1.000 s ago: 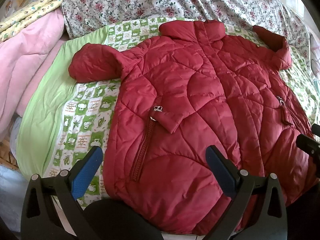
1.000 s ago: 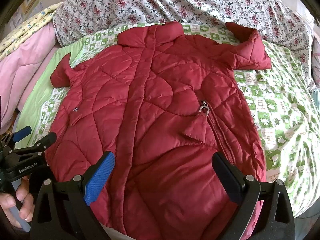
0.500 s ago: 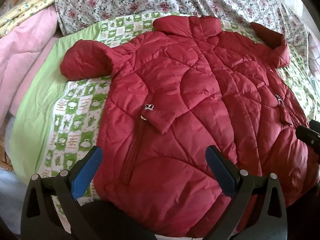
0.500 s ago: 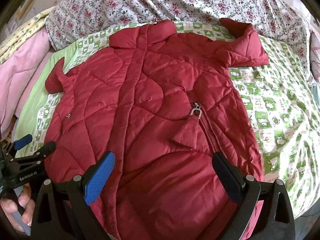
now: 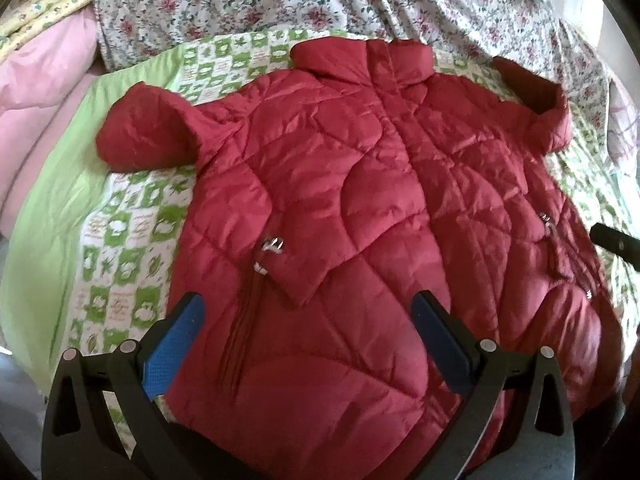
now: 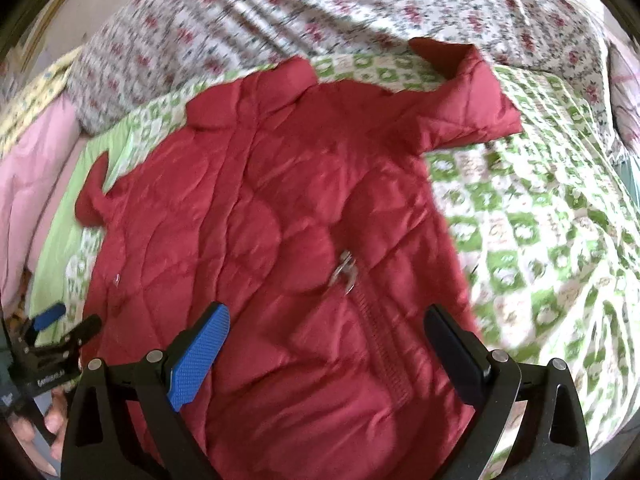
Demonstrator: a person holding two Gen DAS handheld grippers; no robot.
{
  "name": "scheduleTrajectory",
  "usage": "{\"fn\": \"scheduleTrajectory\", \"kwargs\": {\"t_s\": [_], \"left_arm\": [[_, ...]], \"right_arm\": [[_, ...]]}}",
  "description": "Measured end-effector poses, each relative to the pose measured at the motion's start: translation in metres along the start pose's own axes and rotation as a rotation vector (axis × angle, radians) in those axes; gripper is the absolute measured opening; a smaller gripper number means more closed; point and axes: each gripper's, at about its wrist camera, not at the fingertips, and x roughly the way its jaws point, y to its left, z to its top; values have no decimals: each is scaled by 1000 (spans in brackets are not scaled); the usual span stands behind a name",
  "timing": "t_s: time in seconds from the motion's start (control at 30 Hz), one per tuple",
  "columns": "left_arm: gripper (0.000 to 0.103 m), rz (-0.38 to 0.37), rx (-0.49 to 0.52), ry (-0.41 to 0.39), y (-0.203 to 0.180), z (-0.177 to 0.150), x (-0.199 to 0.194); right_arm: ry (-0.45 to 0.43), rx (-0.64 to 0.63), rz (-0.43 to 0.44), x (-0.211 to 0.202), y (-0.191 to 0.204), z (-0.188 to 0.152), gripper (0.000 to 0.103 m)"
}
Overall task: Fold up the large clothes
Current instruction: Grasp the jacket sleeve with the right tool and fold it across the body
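Left wrist view: the red jacket (image 5: 360, 220) lies flat and face-up on the green checked quilt (image 5: 128, 236) covering the bed, collar at 12 o'clock, hem at 6. Its short sleeve (image 5: 148, 128) sticks out at 10 o'clock, and a pocket zip pull (image 5: 272, 246) sits near centre. The left tongs (image 5: 306, 346) are spread wide and empty, hovering over the hem. Compared with a second ago, the jacket fills more of the frame and sits lower, so the tongs have moved in toward it.

Right wrist view: the right tongs (image 6: 326, 354) are likewise wide apart, gripping nothing, above the hem near the other zip (image 6: 344, 272). The far sleeve (image 6: 464, 100) points to 1 o'clock. The picture is blurred, suggesting quick motion. No fold looks started; grasping probably comes next.
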Motion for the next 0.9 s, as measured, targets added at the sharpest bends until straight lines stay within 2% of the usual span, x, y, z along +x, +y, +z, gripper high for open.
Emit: {"fn": "scheduleTrajectory", "kwargs": {"t_s": [0.17,0.2,0.37,0.47,0.57,0.67,0.77,0.8,0.83,0.9], "left_arm": [[103,6,15,-14,-3,15,3],[103,-7,6,-19,-2,20,5],[103,-161,-75,-25,7,38,16],[103,-137,-65,-50,3,45,17],[103,-112,-37,-49,-3,49,25],[103,-142,-38,-22,-3,53,35],[103,-146,-30,-9,-5,56,45],[103,-145,-28,-6,-6,56,47],[103,-149,-28,-7,-7,57,49],[103,-167,-31,6,-7,59,55]], "right_arm": [[-34,25,-58,4,-38,37,99],[-47,32,-63,6,-48,50,99],[-89,66,-84,26,-91,114,99],[-94,96,-104,45,-112,153,98],[-111,82,-174,63,-125,196,98],[-118,71,-245,86,-135,240,97],[-110,8,-361,108,-137,268,97],[-82,1,-387,121,-140,277,97],[-48,4,-403,134,-146,283,94],[-10,16,-413,148,-155,288,61]]}}
